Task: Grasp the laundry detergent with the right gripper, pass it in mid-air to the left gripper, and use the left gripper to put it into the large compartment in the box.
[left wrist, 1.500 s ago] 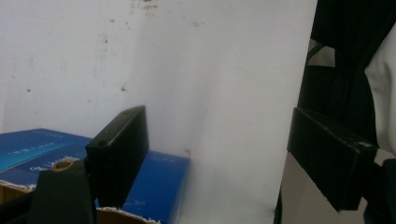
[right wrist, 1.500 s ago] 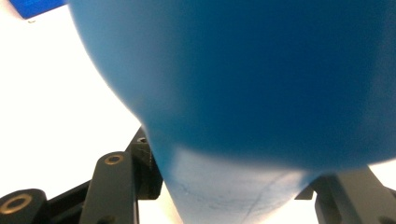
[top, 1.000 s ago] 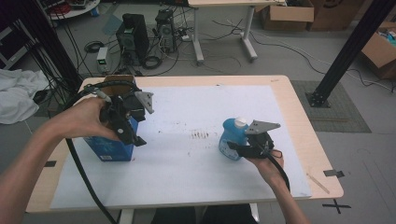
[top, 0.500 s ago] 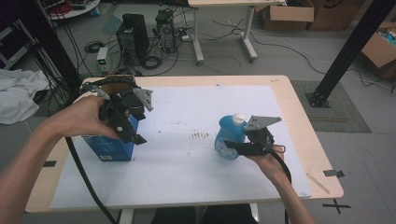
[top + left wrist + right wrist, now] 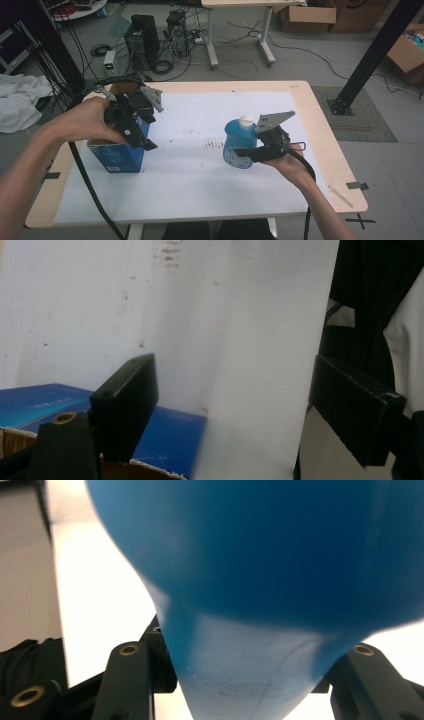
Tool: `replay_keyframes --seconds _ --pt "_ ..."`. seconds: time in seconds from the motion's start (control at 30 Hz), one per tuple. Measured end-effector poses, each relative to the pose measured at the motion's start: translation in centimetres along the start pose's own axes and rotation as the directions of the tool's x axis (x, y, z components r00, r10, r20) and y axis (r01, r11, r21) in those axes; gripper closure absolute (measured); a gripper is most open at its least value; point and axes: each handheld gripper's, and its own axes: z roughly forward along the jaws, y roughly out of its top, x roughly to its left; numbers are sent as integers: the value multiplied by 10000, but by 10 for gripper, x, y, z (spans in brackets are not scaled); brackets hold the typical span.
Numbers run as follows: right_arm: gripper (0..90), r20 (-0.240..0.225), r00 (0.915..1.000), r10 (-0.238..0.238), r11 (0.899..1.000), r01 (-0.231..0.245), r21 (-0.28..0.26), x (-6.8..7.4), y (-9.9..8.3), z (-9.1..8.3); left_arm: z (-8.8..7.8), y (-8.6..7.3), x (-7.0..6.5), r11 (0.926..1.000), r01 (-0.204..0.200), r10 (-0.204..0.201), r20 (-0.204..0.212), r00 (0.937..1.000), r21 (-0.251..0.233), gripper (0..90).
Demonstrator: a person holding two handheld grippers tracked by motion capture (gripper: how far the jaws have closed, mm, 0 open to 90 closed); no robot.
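I'm holding a blue bottle [image 5: 239, 145] with a white cap, upright and lifted clear of the white table sheet, right of centre. A blue box [image 5: 118, 152] is standing open-topped near the table's left edge, its brown inner flaps showing.

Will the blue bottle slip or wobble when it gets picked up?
It might slip: the blue bottle looks smooth and rounded where the right gripper clamps it. It probably stays stiff, since the jaws do not seem to dent it. Set down, its wide base should resist tipping.
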Motion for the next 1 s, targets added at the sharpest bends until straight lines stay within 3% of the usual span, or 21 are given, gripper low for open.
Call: replay_keyframes --seconds 0.23,0.4,0.7,1.0 --pt "474 -731 9965 -396 9990 410 178 5 17 -2 -12 12 6 9989 -137 139 41 9999 -442 199" --pt "473 -997 9928 -668 9970 702 318 9 25 3 -19 23 7 9976 -307 308 7 9995 -621 197" --pt "472 -1501 9848 -877 9954 923 244 14 31 8 -21 35 10 9953 -417 427 94 9990 -874 187" --pt "472 -1983 9716 -1292 9898 1385 338 18 36 14 -22 51 8 9887 -670 722 339 9968 -1342 174"
